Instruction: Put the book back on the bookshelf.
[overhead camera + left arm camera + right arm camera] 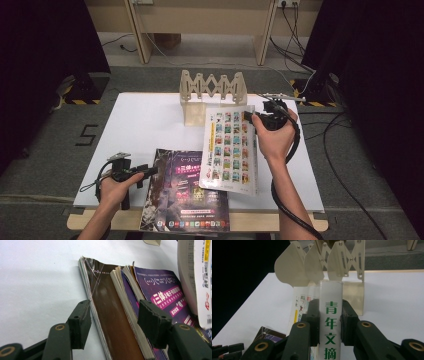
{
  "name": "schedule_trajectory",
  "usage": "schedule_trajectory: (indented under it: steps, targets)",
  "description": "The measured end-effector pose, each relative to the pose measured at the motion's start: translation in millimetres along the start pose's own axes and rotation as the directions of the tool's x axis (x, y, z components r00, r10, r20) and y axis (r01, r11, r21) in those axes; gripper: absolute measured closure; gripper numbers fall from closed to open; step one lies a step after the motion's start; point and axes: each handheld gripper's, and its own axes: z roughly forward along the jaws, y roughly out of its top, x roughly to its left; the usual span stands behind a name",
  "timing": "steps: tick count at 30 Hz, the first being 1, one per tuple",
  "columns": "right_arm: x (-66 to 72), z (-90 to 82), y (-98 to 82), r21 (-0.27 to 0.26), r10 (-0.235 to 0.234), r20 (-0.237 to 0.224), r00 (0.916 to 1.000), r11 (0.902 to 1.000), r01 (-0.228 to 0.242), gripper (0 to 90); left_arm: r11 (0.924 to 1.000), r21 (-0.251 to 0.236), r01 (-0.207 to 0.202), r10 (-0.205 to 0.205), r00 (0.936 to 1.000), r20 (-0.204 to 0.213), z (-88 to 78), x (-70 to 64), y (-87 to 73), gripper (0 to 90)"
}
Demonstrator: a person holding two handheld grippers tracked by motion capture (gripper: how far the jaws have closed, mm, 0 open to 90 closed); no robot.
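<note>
My right gripper (pixel 256 119) is shut on the spine of a white magazine (pixel 229 150) with a grid of small pictures on its cover. The magazine hangs tilted over the board's right half. In the right gripper view the jaws (pixel 329 322) clamp the white spine (pixel 330 305), which bears green characters. A wooden folding book rack (pixel 212 86) (pixel 322 265) stands behind it. My left gripper (pixel 149 171) (pixel 116 315) is open at the left edge of a stack of dark purple magazines (pixel 186 192) (pixel 112 322); one jaw is over the table, the other over the covers.
The white board (pixel 145 125) covers the tabletop, and the magazine stack overhangs its near edge. A clear upright plate (pixel 194 114) stands at the rack's front left. Cables (pixel 345 190) lie on the grey floor to the right, and black curtains hang on both sides.
</note>
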Motion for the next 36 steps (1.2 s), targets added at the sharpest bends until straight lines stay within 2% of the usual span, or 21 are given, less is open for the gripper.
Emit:
schedule_trajectory:
  steps: [12, 23, 36]
  targets:
    - [-3.8, -7.0, 12.3, -0.04, 0.006, 0.049, 0.9988, 0.9992, -0.004, 74.1, 1.0, 0.001, 0.003, -0.003, 1.0, 0.002, -0.2, 0.3, -0.1, 42.9]
    - [-6.7, -17.1, 22.3, -0.077, -0.009, 0.105, 0.9945, 0.9969, 0.017, 74.1, 1.0, 0.001, 0.0, 0.0, 1.0, 0.003, 0.1, 0.0, 0.2, 42.9]
    - [-7.9, -21.3, 31.8, -0.089, -0.012, 0.13, 0.9915, 0.9957, 0.024, 74.1, 1.0, -0.001, 0.004, -0.004, 1.0, 0.006, -0.6, 0.3, 0.9, 42.9]
